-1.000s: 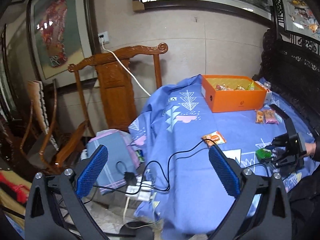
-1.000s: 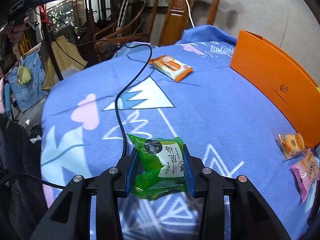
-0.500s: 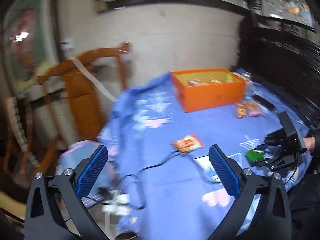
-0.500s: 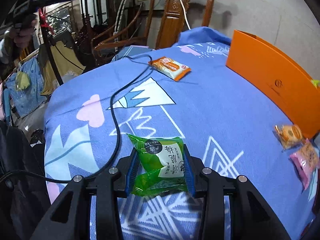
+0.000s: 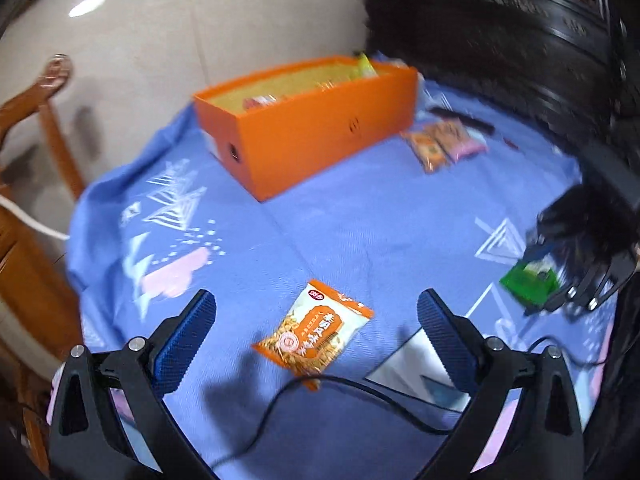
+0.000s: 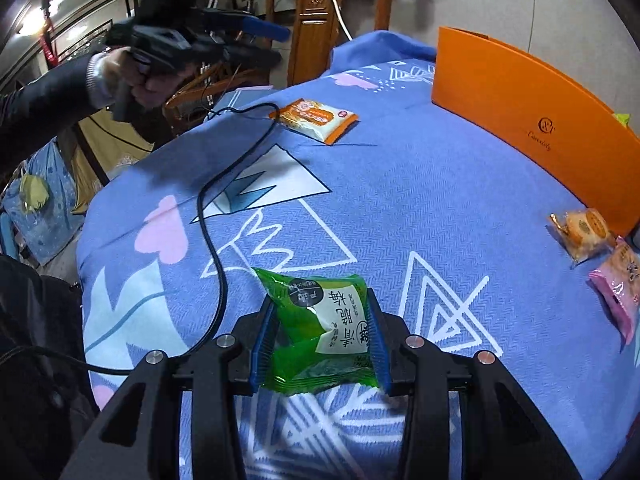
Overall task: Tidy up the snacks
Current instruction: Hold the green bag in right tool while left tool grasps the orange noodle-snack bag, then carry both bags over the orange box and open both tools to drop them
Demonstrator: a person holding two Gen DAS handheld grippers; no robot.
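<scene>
Right tongs (image 6: 320, 340) pinched our green snack packet (image 6: 320, 332), jaws just easing slightly; left tongs (image 5: 316, 336) hung spread above the orange packet (image 5: 314, 338) on the table (image 5: 360, 220), near the orange box (image 5: 312, 120).

- The left gripper (image 5: 316, 322) hangs over the blue patterned cloth (image 5: 360, 224), its jaws spread wide with nothing between the pads.
- An orange-and-white snack packet (image 5: 316, 334) lies near, between the fingers (a black cable (image 5: 352, 390) crosses just below it).
- An orange box (image 5: 316, 128) stands far back, snacks inside.
- Two small packets (image 5: 442, 144) lie right of the box.
- At the right edge, the right gripper (image 5: 538, 270) grips a green packet (image 5: 528, 280), blurred.
</scene>
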